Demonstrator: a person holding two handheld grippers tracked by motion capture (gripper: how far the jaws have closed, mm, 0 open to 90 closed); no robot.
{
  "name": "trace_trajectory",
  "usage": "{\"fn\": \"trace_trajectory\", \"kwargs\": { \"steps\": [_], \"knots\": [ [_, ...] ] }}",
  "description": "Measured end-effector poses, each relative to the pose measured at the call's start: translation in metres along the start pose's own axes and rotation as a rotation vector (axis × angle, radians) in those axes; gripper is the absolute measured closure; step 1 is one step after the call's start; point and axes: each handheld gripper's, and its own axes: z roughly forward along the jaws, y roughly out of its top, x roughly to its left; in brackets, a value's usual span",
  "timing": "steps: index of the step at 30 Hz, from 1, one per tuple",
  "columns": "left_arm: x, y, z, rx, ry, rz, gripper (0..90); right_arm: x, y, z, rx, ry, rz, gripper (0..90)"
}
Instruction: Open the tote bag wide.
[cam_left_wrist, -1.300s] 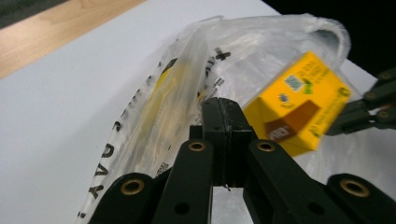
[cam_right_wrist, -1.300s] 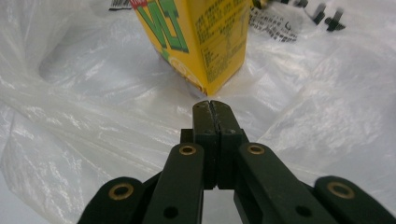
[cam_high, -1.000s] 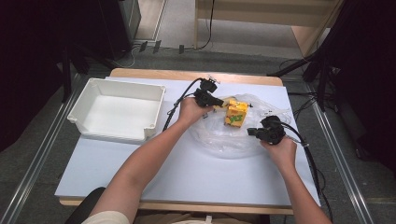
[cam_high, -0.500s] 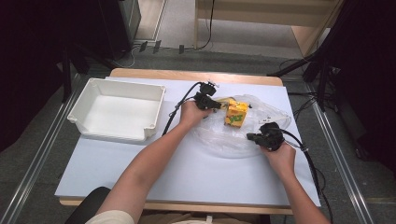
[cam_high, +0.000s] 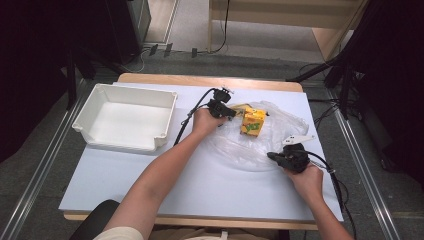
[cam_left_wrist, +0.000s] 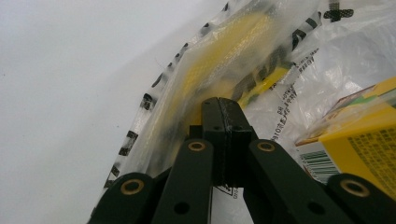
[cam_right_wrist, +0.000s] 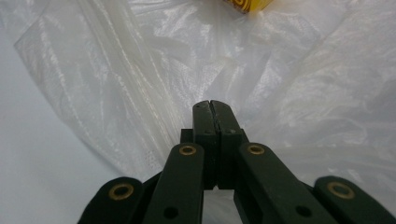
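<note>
My left fingers (cam_left_wrist: 223, 112) are pinched shut on the clear plastic bag (cam_high: 260, 142); my right fingers (cam_right_wrist: 215, 114) are closed on its near edge. The yellow carton (cam_high: 253, 122) lies on the bag on the bench (cam_high: 200, 185), just right of my left gripper (cam_high: 231, 113), nearer it than my right gripper (cam_high: 272, 156).

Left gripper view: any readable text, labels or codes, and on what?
Nothing can be quoted.
Small yellow carton: barcode and fine print, too small to read.
Clear crinkled plastic bag: a line of small black print, too blurred to read.
Flat yellow packet in clear wrap: black edge marks, no legible words.
</note>
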Motion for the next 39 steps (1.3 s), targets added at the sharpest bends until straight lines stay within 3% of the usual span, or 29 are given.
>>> {"fn": "trace_trajectory", "kwargs": {
  "steps": [2, 11, 14, 17, 20, 24, 32, 39],
  "knots": [
    [0.001, 0.000, 0.001, -0.004, -0.002, -0.009, 90.0, 0.006, -0.004, -0.003, 0.007, -0.003, -0.027, 90.0],
    [0.000, 0.001, 0.002, -0.014, 0.024, -0.010, 90.0, 0.017, -0.012, -0.012, 0.033, 0.031, -0.041, 90.0],
    [0.002, 0.001, 0.002, -0.014, 0.012, -0.021, 90.0, 0.021, -0.014, -0.014, 0.041, 0.030, -0.061, 90.0],
    [0.001, 0.001, 0.000, -0.010, 0.007, -0.019, 90.0, 0.018, -0.011, -0.013, 0.051, 0.030, -0.025, 90.0],
    [-0.001, 0.003, -0.004, -0.016, 0.000, -0.012, 90.0, 0.015, -0.010, -0.013, 0.054, 0.018, -0.024, 90.0],
    [-0.003, 0.004, -0.008, -0.005, -0.012, 0.000, 90.0, 0.010, 0.000, -0.019, 0.036, -0.041, -0.007, 90.0],
    [-0.008, 0.007, -0.022, -0.035, -0.037, 0.004, 89.6, 0.009, 0.011, -0.021, -0.004, -0.016, 0.055, 90.0],
    [-0.013, 0.007, -0.033, -0.042, -0.057, 0.029, 88.1, 0.005, 0.015, -0.021, -0.012, -0.019, 0.067, 90.0]
  ]
}}
